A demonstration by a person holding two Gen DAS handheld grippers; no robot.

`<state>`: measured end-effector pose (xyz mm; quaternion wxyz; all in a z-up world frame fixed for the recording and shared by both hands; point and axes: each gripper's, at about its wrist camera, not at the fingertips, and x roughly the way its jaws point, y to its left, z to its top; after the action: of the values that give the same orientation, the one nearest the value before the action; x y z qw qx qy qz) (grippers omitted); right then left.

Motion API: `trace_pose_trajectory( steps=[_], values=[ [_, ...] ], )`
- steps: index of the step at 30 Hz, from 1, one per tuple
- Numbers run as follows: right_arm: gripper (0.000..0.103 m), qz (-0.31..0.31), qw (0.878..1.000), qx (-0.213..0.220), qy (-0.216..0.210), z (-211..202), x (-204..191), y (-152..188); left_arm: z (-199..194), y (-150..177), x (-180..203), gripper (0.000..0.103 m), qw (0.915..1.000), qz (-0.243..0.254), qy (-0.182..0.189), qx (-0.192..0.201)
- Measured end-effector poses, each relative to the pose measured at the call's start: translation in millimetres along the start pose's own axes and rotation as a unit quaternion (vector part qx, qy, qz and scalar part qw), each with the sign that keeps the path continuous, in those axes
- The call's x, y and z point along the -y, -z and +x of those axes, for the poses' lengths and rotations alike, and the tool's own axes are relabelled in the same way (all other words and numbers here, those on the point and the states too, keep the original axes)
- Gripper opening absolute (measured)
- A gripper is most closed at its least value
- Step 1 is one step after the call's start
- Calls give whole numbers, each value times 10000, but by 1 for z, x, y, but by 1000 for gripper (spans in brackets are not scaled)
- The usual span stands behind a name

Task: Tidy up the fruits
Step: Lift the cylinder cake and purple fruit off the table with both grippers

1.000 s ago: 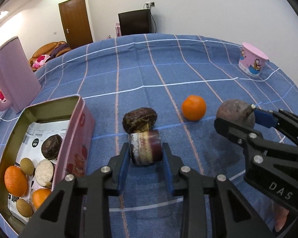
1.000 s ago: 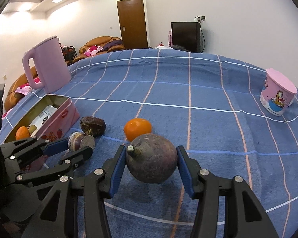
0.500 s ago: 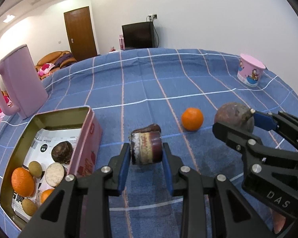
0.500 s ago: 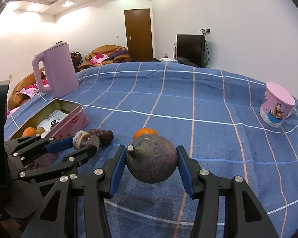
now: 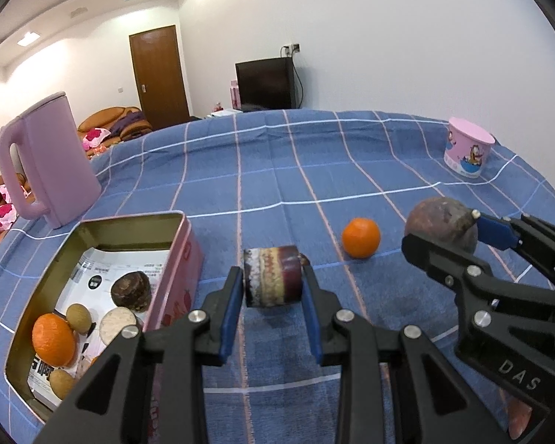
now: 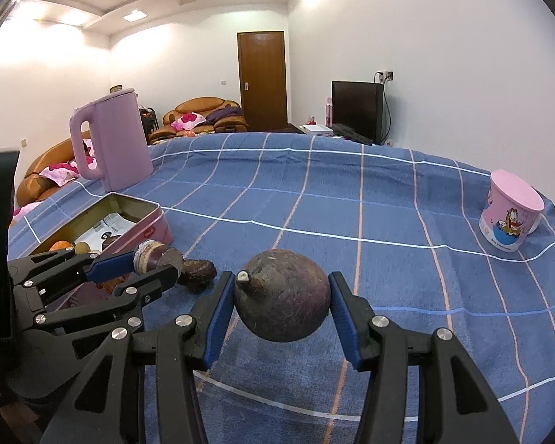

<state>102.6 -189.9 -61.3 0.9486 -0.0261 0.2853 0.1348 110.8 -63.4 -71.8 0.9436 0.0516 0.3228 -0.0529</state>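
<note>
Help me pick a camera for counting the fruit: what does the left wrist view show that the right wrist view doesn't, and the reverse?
Only the left wrist view: the orange on the cloth and the tin's contents laid out, another orange, a dark piece and small pale fruits.

Only the right wrist view: a dark fruit lying on the cloth behind the left tool.

Both: the round fruit gripped by the right tool, the cut fruit in the left tool, the kettle, the cup.

Home living room: orange sofa (image 6: 203, 116) with cushions, TV (image 6: 355, 111), wooden door (image 6: 262, 77), kettle (image 6: 111, 144) on counter (image 6: 351, 203).
</note>
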Motion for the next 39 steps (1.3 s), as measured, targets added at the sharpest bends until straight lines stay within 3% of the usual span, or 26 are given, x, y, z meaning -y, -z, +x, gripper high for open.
trace_pose_trajectory(
  steps=[39],
  values=[
    [53, -64, 9971, 754, 26, -29, -2, 4, -29, 4, -6, 33, 9966, -107, -161, 802]
  ],
)
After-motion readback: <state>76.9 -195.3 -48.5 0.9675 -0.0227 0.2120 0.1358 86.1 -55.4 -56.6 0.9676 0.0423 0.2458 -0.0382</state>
